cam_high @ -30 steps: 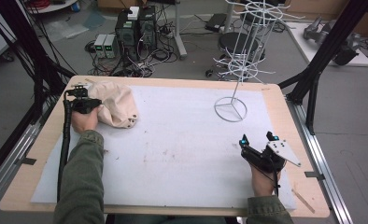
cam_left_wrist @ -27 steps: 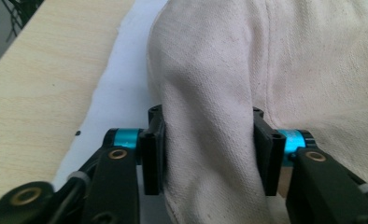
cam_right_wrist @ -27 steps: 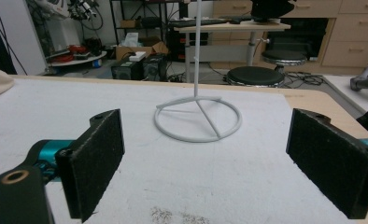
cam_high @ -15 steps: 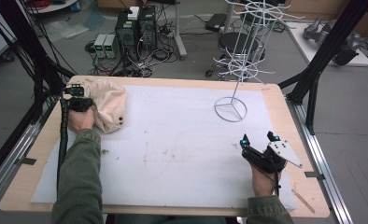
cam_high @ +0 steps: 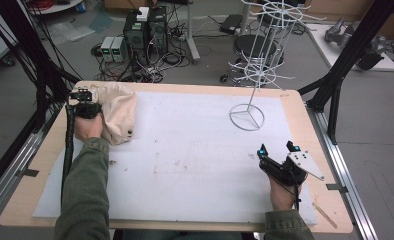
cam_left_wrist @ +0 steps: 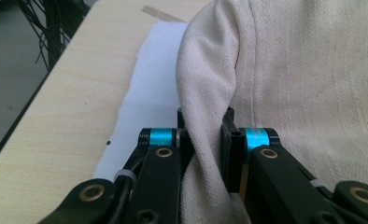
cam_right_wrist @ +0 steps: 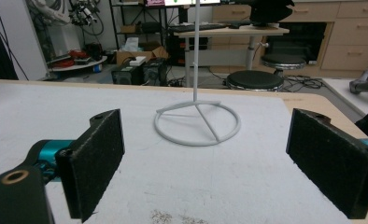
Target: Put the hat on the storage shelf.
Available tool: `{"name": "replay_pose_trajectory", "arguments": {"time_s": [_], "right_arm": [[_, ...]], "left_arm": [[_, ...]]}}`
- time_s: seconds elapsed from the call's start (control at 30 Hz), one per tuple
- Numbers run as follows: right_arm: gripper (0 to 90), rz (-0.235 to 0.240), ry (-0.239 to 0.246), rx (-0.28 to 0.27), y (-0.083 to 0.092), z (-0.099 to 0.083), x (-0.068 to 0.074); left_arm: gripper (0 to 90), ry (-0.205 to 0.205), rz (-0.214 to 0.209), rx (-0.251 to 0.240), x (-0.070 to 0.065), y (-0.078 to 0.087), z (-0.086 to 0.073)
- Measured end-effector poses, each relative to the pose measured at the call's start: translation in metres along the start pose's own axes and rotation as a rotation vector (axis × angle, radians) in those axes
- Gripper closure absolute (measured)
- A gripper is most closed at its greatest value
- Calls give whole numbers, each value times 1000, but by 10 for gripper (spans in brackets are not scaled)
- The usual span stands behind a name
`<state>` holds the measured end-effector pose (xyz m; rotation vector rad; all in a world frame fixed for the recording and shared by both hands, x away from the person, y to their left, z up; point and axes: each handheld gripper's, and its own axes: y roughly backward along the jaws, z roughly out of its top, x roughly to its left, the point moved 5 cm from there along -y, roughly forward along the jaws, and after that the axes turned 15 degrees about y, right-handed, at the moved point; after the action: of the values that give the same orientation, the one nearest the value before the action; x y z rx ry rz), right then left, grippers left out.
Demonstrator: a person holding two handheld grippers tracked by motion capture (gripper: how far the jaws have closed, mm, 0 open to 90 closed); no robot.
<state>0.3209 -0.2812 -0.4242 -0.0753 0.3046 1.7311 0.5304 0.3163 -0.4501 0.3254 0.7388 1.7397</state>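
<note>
Wooden counter (cam_high: 40,175) carries a white mat (cam_high: 185,150), with a white wire rack (cam_high: 252,75) standing at its far right. Cream canvas cloth (cam_high: 116,112) lies bunched at the far left corner, where the left gripper (cam_left_wrist: 205,135) has its fingers pinched on a fold, likely to lift it. Right gripper (cam_high: 276,150) waits, fingers wide apart, empty.

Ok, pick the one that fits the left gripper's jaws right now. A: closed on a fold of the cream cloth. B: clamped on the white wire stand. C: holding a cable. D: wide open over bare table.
A: in the left gripper view, the left gripper pinches a fold of the cream cloth between its jaws.
</note>
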Motion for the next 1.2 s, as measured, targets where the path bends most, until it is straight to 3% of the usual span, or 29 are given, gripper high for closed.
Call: {"name": "replay_pose_trajectory", "arguments": {"time_s": [0.1, 0.23, 0.4, 0.67, 0.87, 1.2], "right_arm": [[106, -8, -5, -8, 0, 1, -2], [106, -9, -19, -3, 1, 0, -3], [106, -4, -10, -7, 0, 1, -2], [106, 3, -17, -2, 0, 0, -1], [107, 7, -13, -6, 0, 1, 0], [106, 9, -12, -7, 0, 1, 0]], "left_arm": [[815, 29, -29, -25, -4, 9, 4], [815, 12, -53, -61, -10, 21, 8], [812, 50, -112, -116, -12, 37, 10], [812, 51, -172, -186, -16, 65, 17], [812, 46, -239, -257, -25, 89, 24], [808, 77, -376, -386, -36, 131, 28]]}}
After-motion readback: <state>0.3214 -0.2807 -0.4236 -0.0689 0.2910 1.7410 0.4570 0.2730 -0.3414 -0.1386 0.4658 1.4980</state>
